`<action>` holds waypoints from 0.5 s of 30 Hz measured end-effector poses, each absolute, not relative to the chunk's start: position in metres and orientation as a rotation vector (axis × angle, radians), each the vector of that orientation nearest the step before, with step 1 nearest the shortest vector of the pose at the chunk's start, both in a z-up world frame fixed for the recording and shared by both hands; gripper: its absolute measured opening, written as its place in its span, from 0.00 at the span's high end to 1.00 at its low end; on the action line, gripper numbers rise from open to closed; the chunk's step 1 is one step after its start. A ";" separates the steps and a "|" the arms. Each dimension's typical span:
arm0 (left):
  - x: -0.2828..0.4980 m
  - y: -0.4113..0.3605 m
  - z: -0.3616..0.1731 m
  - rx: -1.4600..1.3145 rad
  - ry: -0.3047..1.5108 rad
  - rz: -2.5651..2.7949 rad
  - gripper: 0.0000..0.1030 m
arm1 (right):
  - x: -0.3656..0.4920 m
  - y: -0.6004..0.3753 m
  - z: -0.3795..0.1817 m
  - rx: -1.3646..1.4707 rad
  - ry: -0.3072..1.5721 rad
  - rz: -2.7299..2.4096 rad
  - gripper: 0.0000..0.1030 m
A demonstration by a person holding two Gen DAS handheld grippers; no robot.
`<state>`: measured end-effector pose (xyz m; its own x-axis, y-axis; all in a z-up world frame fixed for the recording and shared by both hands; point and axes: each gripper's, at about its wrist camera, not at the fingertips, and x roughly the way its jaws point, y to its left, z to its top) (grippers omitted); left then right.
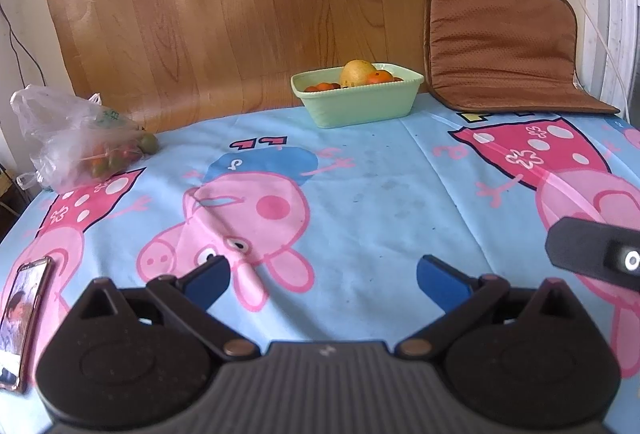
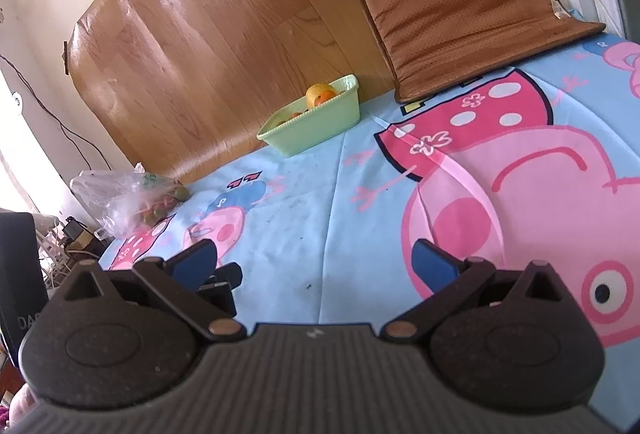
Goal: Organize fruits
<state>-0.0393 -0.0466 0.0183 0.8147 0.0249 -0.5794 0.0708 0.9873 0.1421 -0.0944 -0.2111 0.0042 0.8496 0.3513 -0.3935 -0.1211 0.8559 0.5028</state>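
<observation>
A light green basket (image 1: 362,106) stands at the back of the table against the wood-pattern board, with a yellow pear (image 1: 356,72) and orange fruits (image 1: 379,76) in it. It also shows in the right wrist view (image 2: 316,122). A clear plastic bag (image 1: 68,138) with small green and orange fruits lies at the far left; it also shows in the right wrist view (image 2: 132,200). My left gripper (image 1: 322,280) is open and empty over the cartoon tablecloth. My right gripper (image 2: 314,260) is open and empty, low over the cloth.
A brown seat cushion (image 1: 504,46) leans on the wall at the back right. A phone (image 1: 22,318) lies at the left table edge. The right gripper's body (image 1: 600,254) shows at the right of the left wrist view. Cables and boxes (image 2: 76,238) sit beyond the table's left edge.
</observation>
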 end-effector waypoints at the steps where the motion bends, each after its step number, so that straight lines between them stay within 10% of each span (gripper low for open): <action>1: -0.039 -0.046 0.018 0.158 0.620 -0.026 0.00 | -0.094 -0.211 0.004 0.484 0.499 0.258 0.00; 15: -0.038 -0.044 0.020 0.134 0.604 -0.052 0.00 | -0.093 -0.209 0.004 0.472 0.500 0.253 0.00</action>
